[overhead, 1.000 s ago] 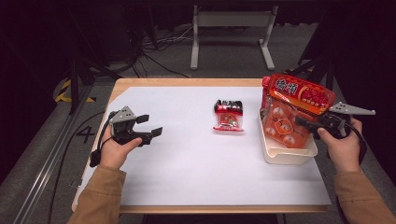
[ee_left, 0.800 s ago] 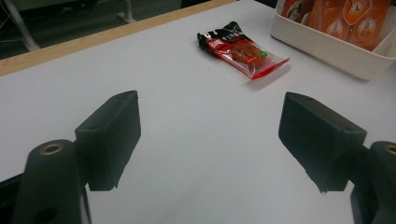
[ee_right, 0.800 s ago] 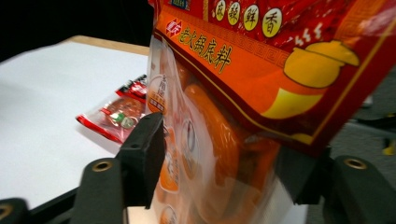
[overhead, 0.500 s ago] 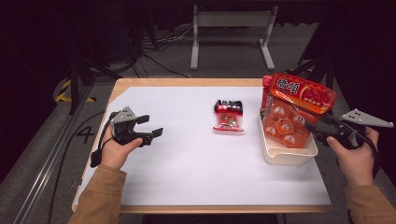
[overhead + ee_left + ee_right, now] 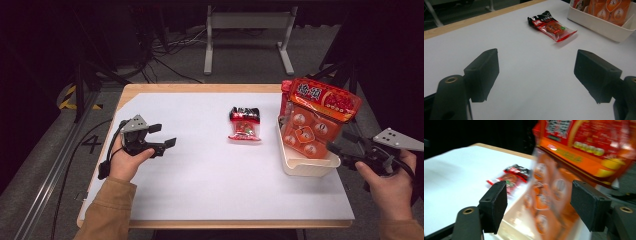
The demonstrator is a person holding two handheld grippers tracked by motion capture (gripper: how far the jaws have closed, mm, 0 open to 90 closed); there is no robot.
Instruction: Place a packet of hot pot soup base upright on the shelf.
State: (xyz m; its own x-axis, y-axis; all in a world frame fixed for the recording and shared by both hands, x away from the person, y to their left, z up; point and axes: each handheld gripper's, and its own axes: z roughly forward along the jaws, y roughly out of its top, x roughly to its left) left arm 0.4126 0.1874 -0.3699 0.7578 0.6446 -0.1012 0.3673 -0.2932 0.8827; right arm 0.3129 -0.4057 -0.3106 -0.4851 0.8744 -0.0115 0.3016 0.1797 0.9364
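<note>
Item one, at our left: the left gripper point(image 5: 161, 136), resting low on the white table cover point(image 5: 200, 175), jaws spread wide with nothing between them. We judge it parked, waiting its turn, and aimed across the sheet toward the middle.

Item two, ahead of the left gripper's open jaws and well apart from them: a small red-and-black snack packet point(image 5: 244, 123), flat on the cover. Its long axis runs away from us, black end toward the far edge, clear red end toward the near edge. In the left gripper view this packet point(image 5: 551, 25) lies on a slant, black end farther off. We judge it the next thing to be collected.

Item three, just beyond the right gripper's tips: a white bin point(image 5: 305, 162) holding an orange multipack point(image 5: 305, 132) that stands on edge, with a large red-orange bag point(image 5: 322, 99) lying across the top. The bag's long axis runs across the bin, sloping down to our right. We take it to be propped there because the bin is already full.

Item four, at our right: the right gripper point(image 5: 339, 141), off the table edge beside the bin. Its jaws have just been opening; they stand apart and grip nothing.
</note>
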